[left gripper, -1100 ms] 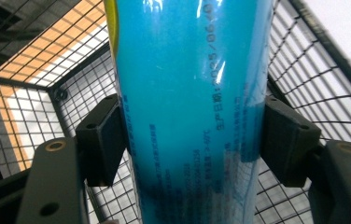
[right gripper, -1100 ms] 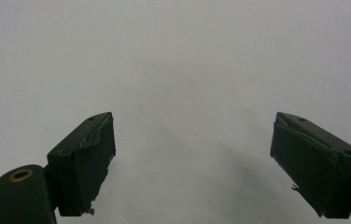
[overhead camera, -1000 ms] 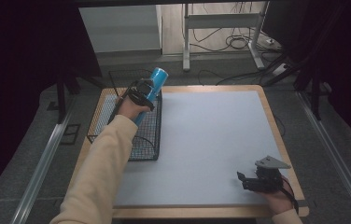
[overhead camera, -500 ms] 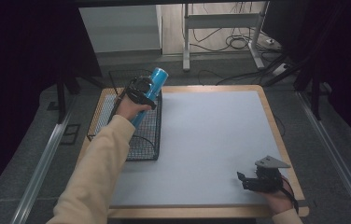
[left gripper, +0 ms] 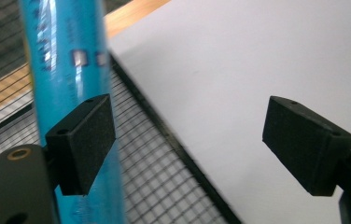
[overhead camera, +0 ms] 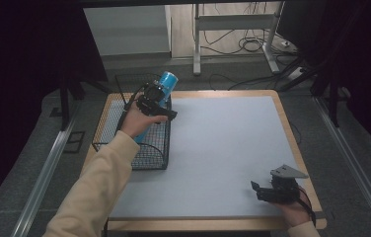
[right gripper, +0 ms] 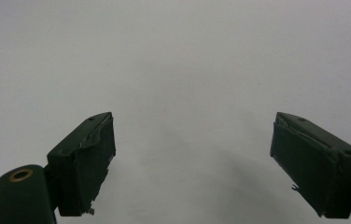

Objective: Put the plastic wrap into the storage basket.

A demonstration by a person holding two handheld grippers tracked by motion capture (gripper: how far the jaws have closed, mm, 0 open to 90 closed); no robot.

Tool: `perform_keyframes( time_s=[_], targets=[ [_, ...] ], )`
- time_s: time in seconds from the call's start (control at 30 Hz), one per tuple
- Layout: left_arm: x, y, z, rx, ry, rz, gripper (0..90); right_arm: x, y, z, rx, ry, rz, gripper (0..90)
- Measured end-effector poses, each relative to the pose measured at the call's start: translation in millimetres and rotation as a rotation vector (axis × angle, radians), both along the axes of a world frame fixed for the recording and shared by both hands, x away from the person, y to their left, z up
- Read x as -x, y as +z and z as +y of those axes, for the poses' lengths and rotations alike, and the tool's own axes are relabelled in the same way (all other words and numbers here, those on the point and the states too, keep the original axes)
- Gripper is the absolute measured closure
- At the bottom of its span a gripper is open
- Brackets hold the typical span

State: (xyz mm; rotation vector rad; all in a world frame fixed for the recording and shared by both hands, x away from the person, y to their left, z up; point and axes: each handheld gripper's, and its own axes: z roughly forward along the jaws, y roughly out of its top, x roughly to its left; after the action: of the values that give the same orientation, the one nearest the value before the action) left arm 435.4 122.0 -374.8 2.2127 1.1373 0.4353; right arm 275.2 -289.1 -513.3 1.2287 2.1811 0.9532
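Note:
A tall blue tube (overhead camera: 166, 82) leans upright in the black wire basket (overhead camera: 146, 159) at the table's left side. My left gripper (overhead camera: 166, 114) hovers over the basket's right rim. Its jaws have just been opening and now stand open with nothing between them. In the left gripper view the tube (left gripper: 66, 70) sits just outside the left jaw, and the gap of the gripper (left gripper: 187, 140) looks onto the white mat. My right gripper (overhead camera: 258, 190) rests open near the front right corner, and in its own view the gripper (right gripper: 190, 158) has only bare mat between the jaws.
A white mat (overhead camera: 223, 143) covers most of the wooden table (overhead camera: 299, 148). Behind the table are dark curtains, a metal desk frame (overhead camera: 233, 34) and cables on the floor.
The left jaws have opened off the blue tube, and the hand has lifted slightly toward the mat. The tube stays leaning in the basket. The right gripper has not moved.

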Motion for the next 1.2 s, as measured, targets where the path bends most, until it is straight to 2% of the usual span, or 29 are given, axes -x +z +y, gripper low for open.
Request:
perform_keyframes(
  time_s=[0.17,0.4,0.53,0.73,0.83,0.93,1.03,1.2],
  targets=[
    [24.0,7.9,-10.5,0.044,-0.064,-0.02,17.5,-0.8,0.1,-0.9,-0.002,-0.004,-0.001,14.2],
    [59.0,5.9,-24.1,0.092,-0.146,-0.041,17.7,0.8,1.3,-0.1,-0.004,-0.005,-0.005,14.2],
    [79.1,-0.6,-29.7,0.097,-0.181,-0.049,17.7,1.2,1.4,0.5,-0.003,-0.005,-0.005,14.3],
    [110.9,-23.6,-43.5,0.101,-0.243,-0.074,18.3,0.4,0.1,1.0,0.002,-0.006,-0.003,14.2],
    [122.0,-34.6,-49.5,0.112,-0.286,-0.056,18.3,0.7,0.2,1.3,0.003,-0.008,-0.004,14.3],
    [132.5,-49.7,-53.8,0.127,-0.306,-0.039,18.4,1.2,0.1,1.8,0.005,-0.004,-0.001,14.3],
    [141.1,-68.3,-57.7,0.131,-0.308,-0.024,18.8,0.8,-0.5,1.9,0.008,-0.003,-0.002,14.3],
    [150.0,-90.4,-61.2,0.11,-0.317,0.004,19.5,1.0,-0.4,2.4,0.007,-0.004,-0.002,14.2]
  ],
)
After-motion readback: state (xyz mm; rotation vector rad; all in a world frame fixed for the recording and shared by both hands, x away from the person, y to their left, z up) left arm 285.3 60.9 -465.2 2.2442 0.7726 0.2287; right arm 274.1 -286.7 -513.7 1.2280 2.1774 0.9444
